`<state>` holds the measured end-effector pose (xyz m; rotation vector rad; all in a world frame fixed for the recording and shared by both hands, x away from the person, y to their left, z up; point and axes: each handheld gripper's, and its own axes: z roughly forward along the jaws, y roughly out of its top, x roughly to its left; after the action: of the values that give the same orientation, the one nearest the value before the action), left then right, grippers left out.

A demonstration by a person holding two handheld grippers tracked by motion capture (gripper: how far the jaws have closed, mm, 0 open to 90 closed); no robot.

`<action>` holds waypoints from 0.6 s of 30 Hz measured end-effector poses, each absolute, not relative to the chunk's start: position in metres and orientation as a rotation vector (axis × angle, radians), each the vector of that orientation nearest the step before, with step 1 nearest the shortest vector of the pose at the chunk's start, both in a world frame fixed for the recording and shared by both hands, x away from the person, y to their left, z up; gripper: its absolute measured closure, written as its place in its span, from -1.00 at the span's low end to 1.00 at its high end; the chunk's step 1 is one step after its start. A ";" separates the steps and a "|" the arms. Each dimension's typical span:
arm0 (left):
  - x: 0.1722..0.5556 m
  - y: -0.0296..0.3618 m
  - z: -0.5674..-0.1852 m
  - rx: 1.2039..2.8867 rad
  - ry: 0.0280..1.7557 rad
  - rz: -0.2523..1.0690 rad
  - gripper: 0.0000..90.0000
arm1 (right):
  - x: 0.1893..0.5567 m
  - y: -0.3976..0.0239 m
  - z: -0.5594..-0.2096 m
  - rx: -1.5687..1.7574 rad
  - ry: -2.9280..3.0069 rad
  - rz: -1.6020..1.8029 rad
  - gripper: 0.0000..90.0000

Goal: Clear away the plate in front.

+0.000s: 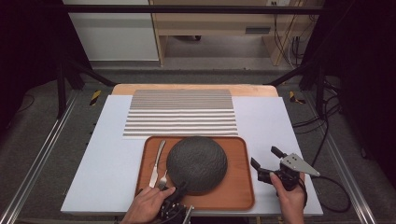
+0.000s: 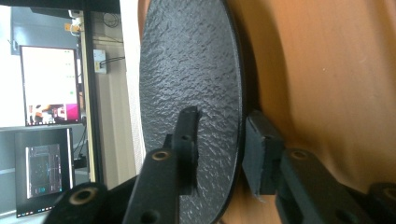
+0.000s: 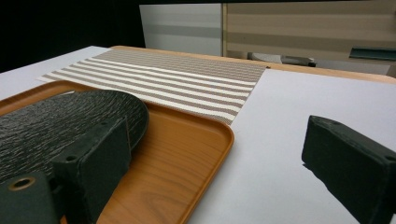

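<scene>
- We found the dark plate [image 1: 197, 164] lying on the wooden tray [image 1: 238, 186], round in outline, so it had no long axis to report; its domed, textured face pointed upward (it appeared to rest upside down, rim on the tray).
- Its surface was matte charcoal with a rough, pebbled grain, clearly seen in the left gripper view [image 2: 191, 84] and, as wavy ridges, in the right gripper view [image 3: 56, 126].
- The plate filled the middle and right of the tray; a knife [image 1: 157, 162] and a fork [image 1: 162, 179] lay just beside its left edge, long axes running roughly front to back.
- The left gripper [image 1: 180, 191] sat at the plate's near edge. Its jaws straddled the rim, one over the top face and one on the tray side, parted slightly; we could not see the pads pressing on the plate.
- The right gripper [image 1: 265, 163] was held over the white table [image 1: 107, 154] right of the tray, jaws wide apart with nothing between them.
- A striped placemat [image 1: 181, 113] lay beyond the tray, touching its far edge.
</scene>
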<state>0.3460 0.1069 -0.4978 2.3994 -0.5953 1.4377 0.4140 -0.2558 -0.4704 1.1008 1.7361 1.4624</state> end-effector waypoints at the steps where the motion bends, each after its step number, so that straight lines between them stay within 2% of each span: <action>1: 0.346 0.107 -0.498 2.398 -0.593 1.439 0.48 | 0.414 -0.256 -0.470 1.102 1.736 1.462 -0.82; 18: 0.344 0.135 -0.491 2.391 -0.529 1.458 0.41 | 0.414 -0.256 -0.472 1.104 1.745 1.457 -0.83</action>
<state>0.3439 0.1346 -0.4914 2.3915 -0.5289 1.4577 0.4144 -0.2556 -0.4717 1.1045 1.7446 1.4565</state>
